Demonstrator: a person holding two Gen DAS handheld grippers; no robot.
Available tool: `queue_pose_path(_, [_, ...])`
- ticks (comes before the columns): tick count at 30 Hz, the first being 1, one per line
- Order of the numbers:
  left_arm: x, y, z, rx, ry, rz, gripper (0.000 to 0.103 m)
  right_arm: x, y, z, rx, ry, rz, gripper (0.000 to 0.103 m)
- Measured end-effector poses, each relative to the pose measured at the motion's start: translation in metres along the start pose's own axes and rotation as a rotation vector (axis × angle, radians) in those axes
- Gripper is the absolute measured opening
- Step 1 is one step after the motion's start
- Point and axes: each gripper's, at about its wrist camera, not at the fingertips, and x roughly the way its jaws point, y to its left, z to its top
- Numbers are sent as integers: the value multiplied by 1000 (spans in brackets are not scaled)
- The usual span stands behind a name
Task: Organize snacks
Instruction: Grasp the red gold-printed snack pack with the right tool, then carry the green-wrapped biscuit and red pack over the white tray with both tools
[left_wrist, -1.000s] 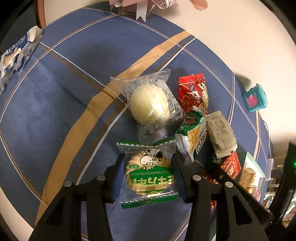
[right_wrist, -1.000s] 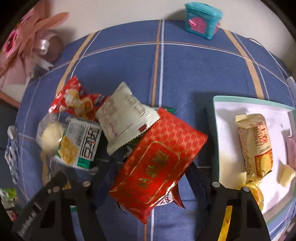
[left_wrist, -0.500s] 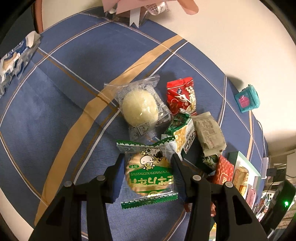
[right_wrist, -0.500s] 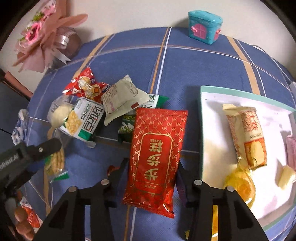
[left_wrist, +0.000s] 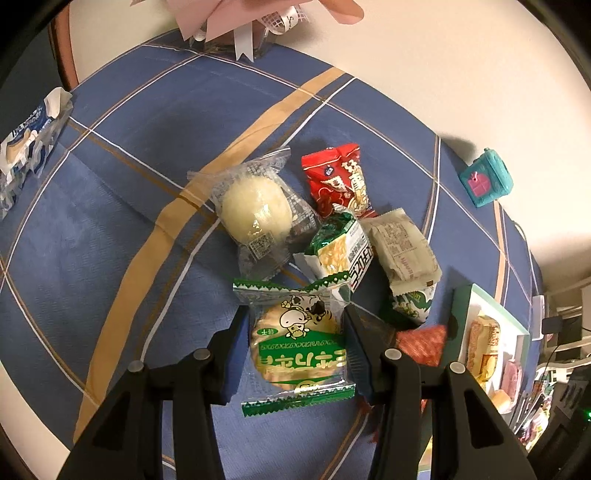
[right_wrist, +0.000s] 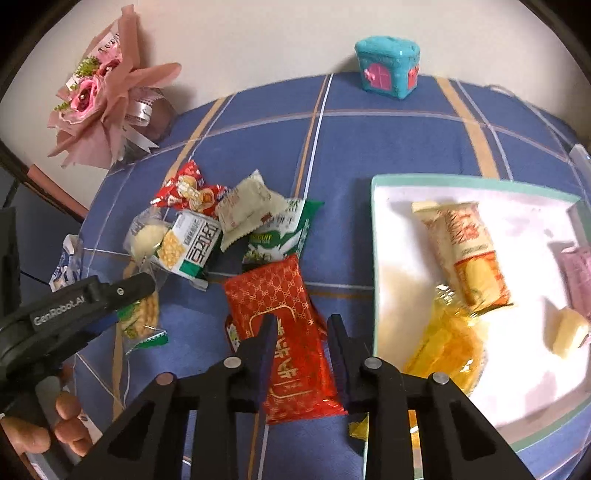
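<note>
My left gripper (left_wrist: 297, 347) is shut on a green cracker packet (left_wrist: 299, 343) with a cow printed on it, held above the blue checked cloth. From the right wrist view that left gripper (right_wrist: 142, 291) shows side-on with the cracker packet (right_wrist: 142, 317) in it. My right gripper (right_wrist: 301, 332) is shut on a long red packet (right_wrist: 277, 291), just left of the white tray (right_wrist: 373, 258). Behind lies a pile: a clear-wrapped pale bun (left_wrist: 255, 210), a red snack bag (left_wrist: 340, 181), a green-white cracker pack (left_wrist: 343, 254) and a beige packet (left_wrist: 402, 240).
The teal-rimmed tray holds a beige-orange packet (right_wrist: 465, 251), a yellow wrapped sweet (right_wrist: 447, 332) and a pink packet (right_wrist: 576, 269). A teal toy house (right_wrist: 388, 70) and a pink bouquet (right_wrist: 99, 99) stand at the back. A blue-white packet (left_wrist: 26, 140) lies far left.
The right jaws have closed onto the red packet, which has turned lengthwise and been drawn back off the pile. The left gripper keeps its cracker packet and has drawn slightly away from the pile.
</note>
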Motion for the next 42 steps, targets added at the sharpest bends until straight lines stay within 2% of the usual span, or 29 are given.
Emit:
queue_pose_path(4, [8,2,-2,3,25,26,51,16,9,-1,-20,32,5,33])
queue_pose_path(5, [11,2,-2,4,32,32,51,19,12,-2,-23,34,4,42])
queue_pose_path(6, [14,2,-3,6,43,38,51,22,14,-3,-23,37,6,57])
queue_pose_path(7, [17,2,-4,7,53,42,51,25,15,-3,-23,50,11,61])
queue_pose_path(15, [34,-3,-9,27,110,46,51,36,32,-15,-115,116,-30,64])
queue_pose_path(18, [39,-3,-10,25,124,46,51,48,40,-20,-157,156,-66,65])
queue_pose_path(25, [54,-6,-11,33,151,60,51,66,59,-32,-270,179,-170,64])
queue_pose_path(31, [65,-16,-12,56,149,83,51,67,63,-32,-260,181,-172,63])
queue_pose_path(36, [60,-17,-11,48,134,68,51,55,55,-32,-255,171,-156,51])
queue_pose_path(42, [50,-20,-7,40,96,56,51,40,56,-28,-237,137,-112,50])
